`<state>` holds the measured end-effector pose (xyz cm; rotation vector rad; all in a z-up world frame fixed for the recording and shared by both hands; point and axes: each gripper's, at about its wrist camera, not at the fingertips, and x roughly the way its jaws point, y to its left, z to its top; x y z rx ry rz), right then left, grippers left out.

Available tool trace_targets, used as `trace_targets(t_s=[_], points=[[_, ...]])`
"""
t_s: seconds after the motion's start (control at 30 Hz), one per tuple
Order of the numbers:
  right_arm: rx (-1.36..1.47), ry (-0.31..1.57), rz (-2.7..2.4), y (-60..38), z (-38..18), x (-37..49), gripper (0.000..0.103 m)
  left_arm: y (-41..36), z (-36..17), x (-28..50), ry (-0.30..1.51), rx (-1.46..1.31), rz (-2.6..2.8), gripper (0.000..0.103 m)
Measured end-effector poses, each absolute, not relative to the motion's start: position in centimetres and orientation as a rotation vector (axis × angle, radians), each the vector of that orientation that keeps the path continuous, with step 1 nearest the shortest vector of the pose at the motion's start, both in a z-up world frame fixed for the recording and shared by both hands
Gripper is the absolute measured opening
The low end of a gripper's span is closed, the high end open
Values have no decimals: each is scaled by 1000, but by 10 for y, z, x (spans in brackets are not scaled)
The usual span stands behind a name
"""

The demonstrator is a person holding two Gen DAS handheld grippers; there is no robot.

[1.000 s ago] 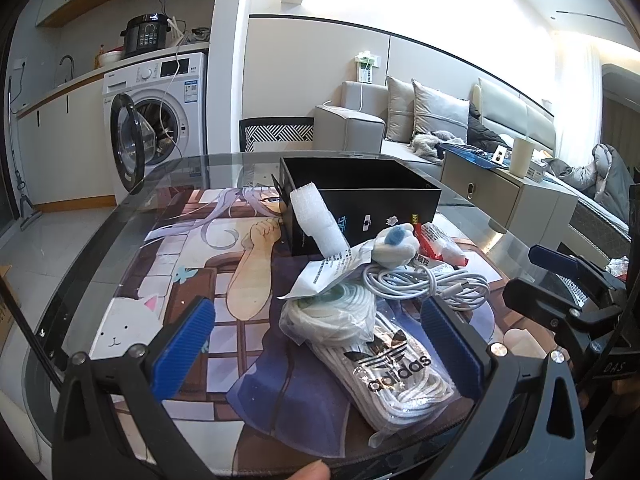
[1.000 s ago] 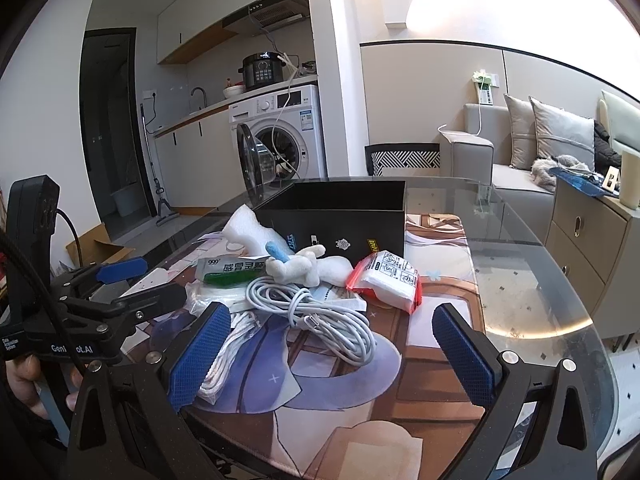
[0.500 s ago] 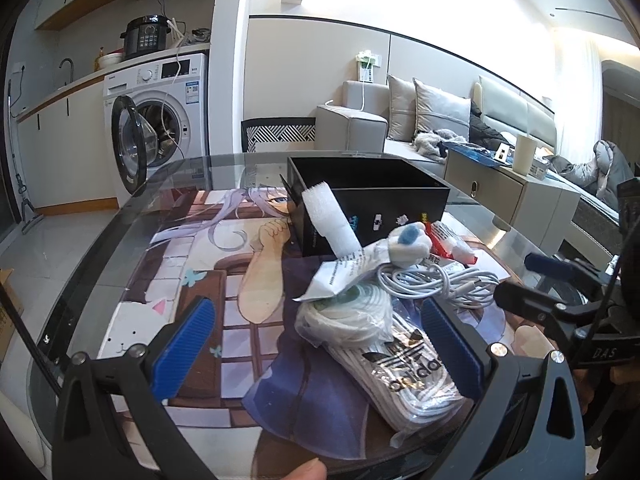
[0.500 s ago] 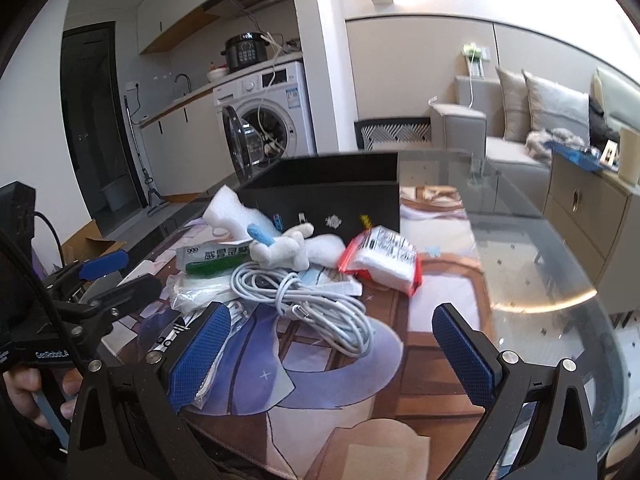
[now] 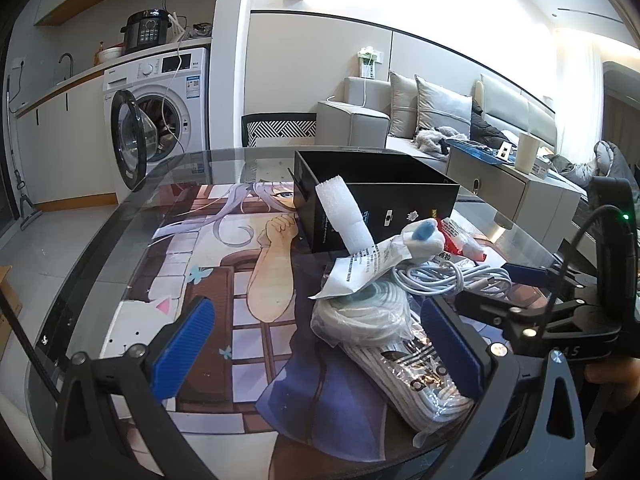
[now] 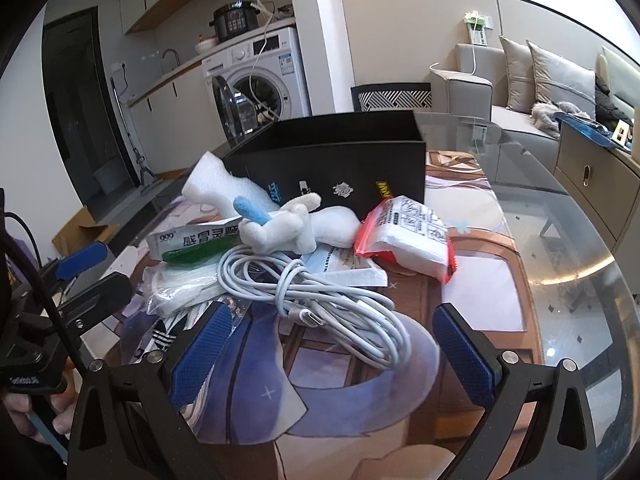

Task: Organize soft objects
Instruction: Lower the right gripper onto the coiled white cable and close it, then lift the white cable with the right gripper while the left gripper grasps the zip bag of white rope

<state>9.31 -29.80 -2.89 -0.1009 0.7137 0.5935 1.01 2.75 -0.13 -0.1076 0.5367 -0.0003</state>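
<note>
Both claws hang wide open above the pile, gripping nothing. Left gripper (image 5: 316, 354) hovers over the printed mat (image 5: 224, 280), its right pad beside a bagged white cord coil (image 5: 360, 312) lying on the packaged adidas socks (image 5: 416, 376). Behind them a white foam piece (image 5: 344, 212) leans on the open black box (image 5: 376, 200). Rightward, the right gripper (image 6: 330, 354) frames a white cable bundle (image 6: 320, 296); beyond it rest a green medicine packet (image 6: 192, 244), a white plush toy (image 6: 292, 228) and a red-edged tissue pack (image 6: 408, 236), all touching in one heap before the box.
</note>
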Motion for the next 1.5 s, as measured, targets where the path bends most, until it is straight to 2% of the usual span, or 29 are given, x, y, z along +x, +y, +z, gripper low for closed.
trace_targets(t_s=[0.23,0.33,0.47,0.67,0.73,0.8,0.97,1.03,1.1,1.17,1.43,1.47,1.5], points=[[-110,742,586,-288,-34,105,93,28,-3,13,544,-106,-4,103],[-114,753,603,-286,-34,106,83,28,-4,13,544,-103,-3,103],[-132,764,617,-287,-37,105,59,28,-5,14,546,-105,-5,103],[-136,723,657,-296,-35,93,51,26,-4,13,546,-103,-10,103],[-135,718,686,-298,-35,90,28,26,-4,12,546,-103,-10,103],[-145,713,694,-298,-36,85,22,25,-3,12,548,-104,-14,103],[-155,715,725,-297,-36,82,23,22,-1,10,544,-103,-27,103],[-165,714,724,-297,-36,84,27,22,-1,10,545,-102,-29,103],[-175,722,736,-294,-36,87,37,21,0,10,545,-102,-28,103],[-186,717,742,-289,-36,87,43,21,-1,10,545,-103,-28,103],[-208,734,740,-273,-39,97,42,20,-2,10,554,-101,-28,103],[-203,727,756,-274,-39,96,31,21,-2,10,556,-101,-27,103],[-204,724,761,-274,-39,95,28,21,-2,11,557,-100,-27,103]])
